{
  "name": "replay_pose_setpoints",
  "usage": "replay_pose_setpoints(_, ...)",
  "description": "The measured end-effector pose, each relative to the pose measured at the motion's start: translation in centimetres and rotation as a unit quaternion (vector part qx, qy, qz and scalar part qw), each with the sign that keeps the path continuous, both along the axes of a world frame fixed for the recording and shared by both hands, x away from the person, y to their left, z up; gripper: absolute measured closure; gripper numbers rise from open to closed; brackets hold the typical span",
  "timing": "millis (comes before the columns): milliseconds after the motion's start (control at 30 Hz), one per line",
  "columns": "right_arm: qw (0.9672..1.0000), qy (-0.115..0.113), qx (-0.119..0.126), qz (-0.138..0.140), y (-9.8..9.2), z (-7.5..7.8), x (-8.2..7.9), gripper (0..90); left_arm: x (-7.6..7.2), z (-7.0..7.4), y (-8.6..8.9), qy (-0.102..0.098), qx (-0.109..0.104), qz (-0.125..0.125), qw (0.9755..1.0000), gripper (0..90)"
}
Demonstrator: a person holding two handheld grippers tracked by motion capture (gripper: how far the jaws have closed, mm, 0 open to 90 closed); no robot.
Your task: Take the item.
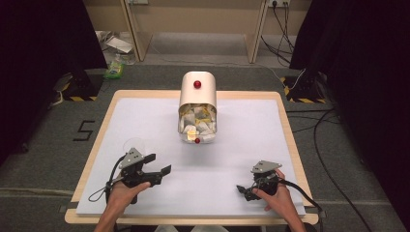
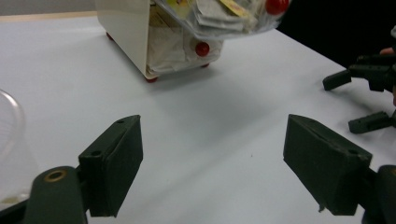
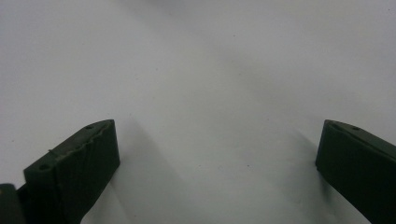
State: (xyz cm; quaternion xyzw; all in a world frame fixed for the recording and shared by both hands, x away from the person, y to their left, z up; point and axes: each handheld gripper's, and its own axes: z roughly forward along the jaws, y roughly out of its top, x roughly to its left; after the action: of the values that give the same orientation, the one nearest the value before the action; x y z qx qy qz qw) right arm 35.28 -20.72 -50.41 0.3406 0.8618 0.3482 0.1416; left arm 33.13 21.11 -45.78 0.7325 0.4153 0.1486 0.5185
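Note:
A cream container [image 1: 197,92] with red knobs stands at the middle back of the white sheet [image 1: 241,140]. Its clear front flap [image 1: 197,126] shows several paper packets inside. My left gripper [image 1: 158,163] rests open at the front left, jaws pointing towards the container [image 2: 126,32]; in the left gripper view nothing lies between the jaws of the left gripper [image 2: 212,123]. A clear cup [image 1: 134,145] stands just behind it, at the left edge of that view as the cup [image 2: 9,121]. My right gripper [image 1: 243,192] lies open at the front right, empty over bare sheet [image 3: 217,128].
The left gripper view also shows the right gripper [image 2: 352,101] off to its right. The sheet covers a wooden table [image 1: 290,140] with edges close on all sides. Cables [image 1: 319,145] run on the floor to the right; black curtains flank the space.

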Motion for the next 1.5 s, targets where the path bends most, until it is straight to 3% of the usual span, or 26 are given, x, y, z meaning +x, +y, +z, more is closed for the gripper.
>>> replay_pose_setpoints(100,1.0000,-0.001,-0.001,0.001,0.0,0.0,0.0,0.2,-0.2,-0.3,-0.2,0.002,-0.003,-0.002,1.0000,19.2)
replay_pose_setpoints(233,1.0000,0.000,0.000,0.000,0.0,0.0,0.0,0.2,-0.5,-0.9,-0.6,0.000,0.013,-0.009,0.9999,19.1)
replay_pose_setpoints(467,1.0000,0.000,0.000,0.000,0.0,0.0,0.0,0.2,-1.6,-2.0,-0.4,0.001,0.022,-0.006,0.9997,18.6)
replay_pose_setpoints(800,1.0000,-0.002,-0.001,0.001,0.0,0.0,0.0,0.2,-2.6,-4.6,-0.3,0.022,0.049,-0.008,0.9985,18.4)
replay_pose_setpoints(967,1.0000,-0.001,0.000,0.000,0.0,0.0,0.0,0.2,-3.2,-5.7,0.2,0.046,0.057,0.000,0.9973,18.0)
replay_pose_setpoints(1067,1.0000,-0.002,-0.001,0.001,0.0,0.0,0.0,0.2,-3.7,-5.8,0.3,0.044,0.060,0.005,0.9972,17.9)
replay_pose_setpoints(1167,1.0000,-0.002,-0.001,0.001,0.0,0.0,0.0,0.2,-4.1,-5.7,0.3,0.039,0.081,0.009,0.9959,17.7)
replay_pose_setpoints(1433,1.0000,0.000,0.000,0.000,0.0,0.0,0.0,0.2,-5.4,-6.2,0.0,0.008,0.118,0.021,0.9928,17.2)
replay_pose_setpoints(1500,1.0000,-0.001,-0.001,0.001,0.0,0.0,0.0,0.2,-5.7,-6.3,0.0,0.004,0.116,0.026,0.9929,16.3)
